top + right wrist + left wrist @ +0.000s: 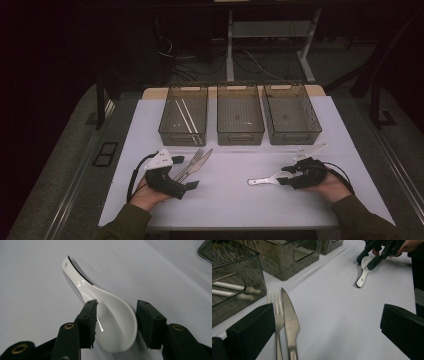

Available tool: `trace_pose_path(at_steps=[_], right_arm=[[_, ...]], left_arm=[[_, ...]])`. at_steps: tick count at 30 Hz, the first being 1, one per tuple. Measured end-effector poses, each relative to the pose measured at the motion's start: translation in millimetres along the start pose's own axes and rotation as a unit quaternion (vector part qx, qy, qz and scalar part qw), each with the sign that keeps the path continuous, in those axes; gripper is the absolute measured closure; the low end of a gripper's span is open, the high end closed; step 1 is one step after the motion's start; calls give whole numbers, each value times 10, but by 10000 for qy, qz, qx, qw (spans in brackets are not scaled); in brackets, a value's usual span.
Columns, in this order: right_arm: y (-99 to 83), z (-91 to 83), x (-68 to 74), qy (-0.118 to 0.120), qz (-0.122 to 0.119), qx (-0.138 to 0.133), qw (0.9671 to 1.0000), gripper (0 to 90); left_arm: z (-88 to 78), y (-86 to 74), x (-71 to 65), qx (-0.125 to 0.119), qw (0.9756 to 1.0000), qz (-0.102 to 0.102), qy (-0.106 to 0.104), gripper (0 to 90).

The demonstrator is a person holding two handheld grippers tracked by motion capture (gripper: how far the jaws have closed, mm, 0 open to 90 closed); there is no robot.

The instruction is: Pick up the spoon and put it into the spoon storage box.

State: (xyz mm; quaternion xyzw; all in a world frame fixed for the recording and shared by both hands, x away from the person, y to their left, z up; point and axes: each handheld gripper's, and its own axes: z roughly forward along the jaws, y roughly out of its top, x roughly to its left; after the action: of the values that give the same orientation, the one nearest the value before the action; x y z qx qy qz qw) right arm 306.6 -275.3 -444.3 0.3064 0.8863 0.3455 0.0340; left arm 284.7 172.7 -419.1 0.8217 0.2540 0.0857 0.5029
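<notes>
Item: white ceramic soup spoon [112, 320] on counter [37, 302], bowl between my right hand-held gripper [116, 322] jaws, unclamped; my left hand-held gripper [324, 332] agape, fork [277, 315] alongside.

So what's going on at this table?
A person is sorting cutlery with a gripper in each hand. The right gripper straddles the bowl of a white ceramic spoon lying on the table, jaws not clamped on it. The left gripper waits open beside a fork and knife. Three bins stand behind.
</notes>
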Motion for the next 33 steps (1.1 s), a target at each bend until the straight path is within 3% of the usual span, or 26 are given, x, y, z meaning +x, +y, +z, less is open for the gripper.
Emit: trace_pose_path(at_steps=[6,11,21,33], right_arm=[[-4,-3,28,-33,-192,54,9998,568],[-11,-13,43,124,-313,97,9994,641],[-15,-28,48,323,-414,229,9984,718],[-17,-27,52,373,-481,263,9978,766]], left_arm=[[1,1,-2,-8,10000,-12,-3,0],[1,1,-3,-17,10000,-15,-6,0],[2,4,-8,-16,10000,-3,-8,0],[3,6,-10,-7,10000,8,-20,0]])
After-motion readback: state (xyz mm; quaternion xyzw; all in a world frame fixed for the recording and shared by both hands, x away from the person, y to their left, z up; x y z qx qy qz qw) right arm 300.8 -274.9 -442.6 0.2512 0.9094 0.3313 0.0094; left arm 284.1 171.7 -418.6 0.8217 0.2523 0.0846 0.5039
